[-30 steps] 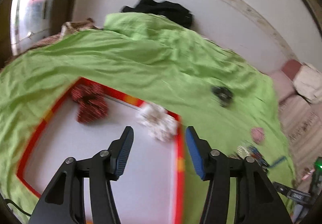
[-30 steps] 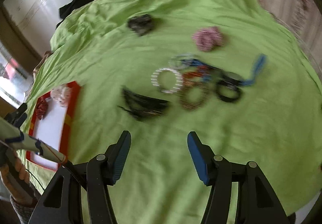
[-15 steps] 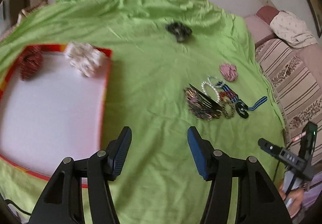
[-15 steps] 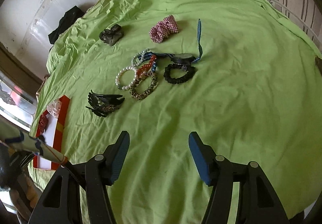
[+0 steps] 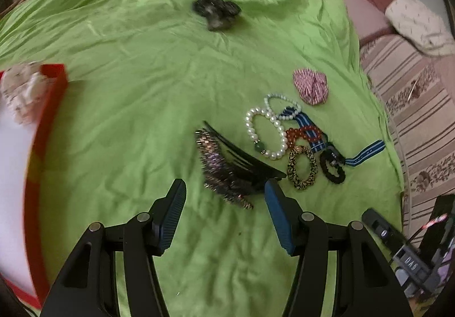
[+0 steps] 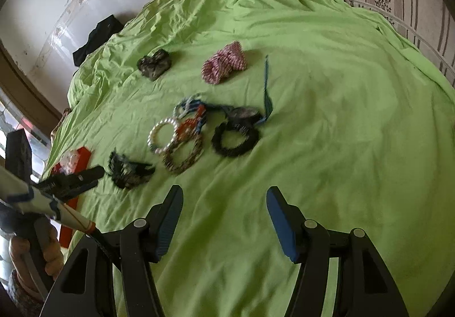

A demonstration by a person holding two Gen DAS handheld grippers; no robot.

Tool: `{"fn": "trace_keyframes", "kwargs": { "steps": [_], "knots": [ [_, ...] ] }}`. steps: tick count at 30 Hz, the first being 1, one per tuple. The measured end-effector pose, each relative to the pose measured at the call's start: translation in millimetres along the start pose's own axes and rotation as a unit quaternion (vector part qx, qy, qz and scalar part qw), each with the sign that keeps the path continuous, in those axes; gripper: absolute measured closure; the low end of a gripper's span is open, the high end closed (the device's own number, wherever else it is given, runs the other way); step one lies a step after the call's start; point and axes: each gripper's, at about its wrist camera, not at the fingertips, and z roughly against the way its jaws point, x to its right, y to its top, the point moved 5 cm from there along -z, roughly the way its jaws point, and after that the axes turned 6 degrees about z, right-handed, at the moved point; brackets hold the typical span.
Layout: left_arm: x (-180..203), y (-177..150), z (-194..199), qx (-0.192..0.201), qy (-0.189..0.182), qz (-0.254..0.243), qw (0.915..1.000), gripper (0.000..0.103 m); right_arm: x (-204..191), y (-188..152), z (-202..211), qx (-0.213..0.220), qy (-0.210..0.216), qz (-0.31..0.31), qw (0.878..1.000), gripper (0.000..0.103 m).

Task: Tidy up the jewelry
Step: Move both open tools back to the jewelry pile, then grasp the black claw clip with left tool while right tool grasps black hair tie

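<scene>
The green sheet (image 5: pixel 142 123) is soft cloth, matt and full of wrinkles. The pearl band (image 5: pixel 266 133) is made of smooth, shiny beads. The big hair clip (image 5: pixel 230 166) looks like black glossy plastic with a glittery side. The pink scrunchie (image 5: pixel 311 85) is puffy cloth. The left tool (image 5: pixel 224 197) is matt black plastic with ribbed blue pads (image 5: pixel 277 211).

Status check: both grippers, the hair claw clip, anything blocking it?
Left gripper open, empty, over the hair claw clip. Right gripper open, empty, above bare green sheet. Clip untouched; bracelets lie just beside it.
</scene>
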Motion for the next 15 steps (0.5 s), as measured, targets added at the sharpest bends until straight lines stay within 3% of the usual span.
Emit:
{"fn": "trace_keyframes", "kwargs": {
  "steps": [4,7,10,15],
  "knots": [
    [-1,2,-16,-0.012,0.004,-0.004,0.9999,0.047,10,11,-12,0.001,-0.004,-0.003,1.0,0.038],
    [-9,5,-25,-0.024,-0.003,0.008,0.9997,0.052,13,19,-28,-0.004,-0.008,-0.004,1.0,0.038],
    [-12,5,-33,-0.033,-0.012,0.017,0.9992,0.053,18,27,-46,-0.013,-0.014,-0.018,1.0,0.05],
    [-11,5,-40,-0.028,-0.014,0.022,0.9993,0.05,17,34,-70,-0.02,-0.046,-0.022,0.998,0.056]
  ]
}}
